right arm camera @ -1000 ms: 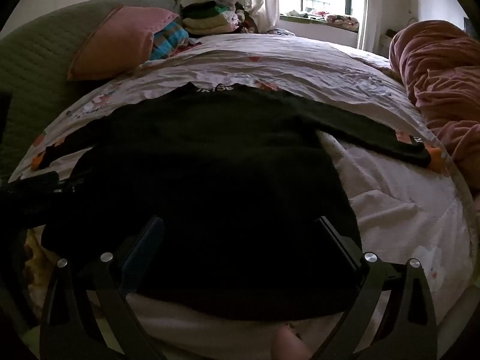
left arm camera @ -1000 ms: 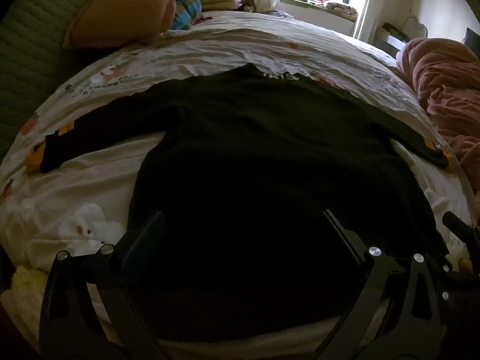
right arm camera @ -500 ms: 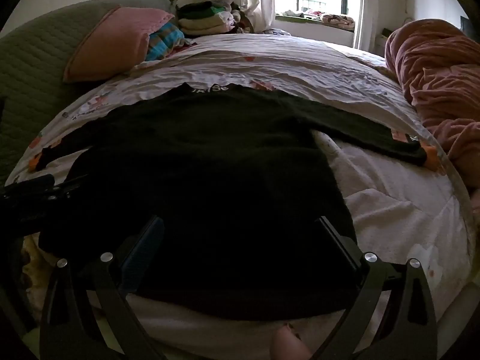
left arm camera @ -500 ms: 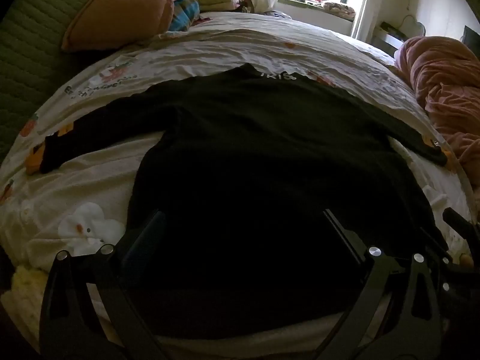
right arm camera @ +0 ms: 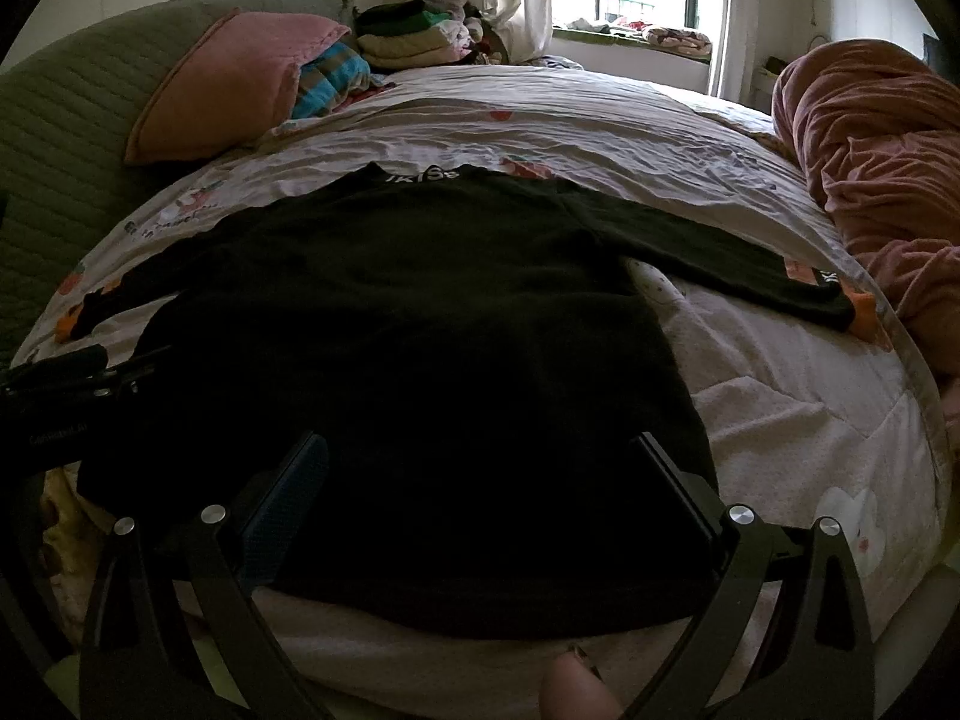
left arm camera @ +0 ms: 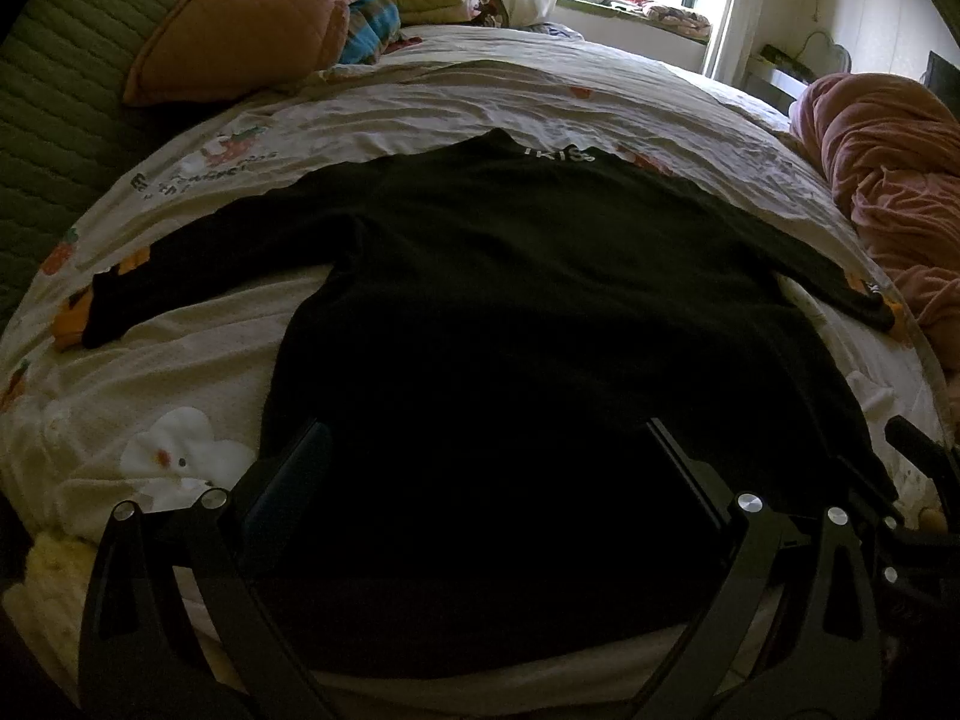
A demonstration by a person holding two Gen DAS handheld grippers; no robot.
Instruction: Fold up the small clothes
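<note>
Hovering my left gripper (left arm camera: 486,450) and right gripper (right arm camera: 480,468) wide open and empty over the hem, I see the black top (left arm camera: 540,312) flat on the bed (left arm camera: 180,372), sleeves spread, nothing folded yet.

one black sweater (left arm camera: 528,312), one pink pillow (left arm camera: 240,18), two grippers

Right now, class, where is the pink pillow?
In both views the pink pillow sits at the upper left, leaning on the green headboard, beyond the black sweater.
</note>
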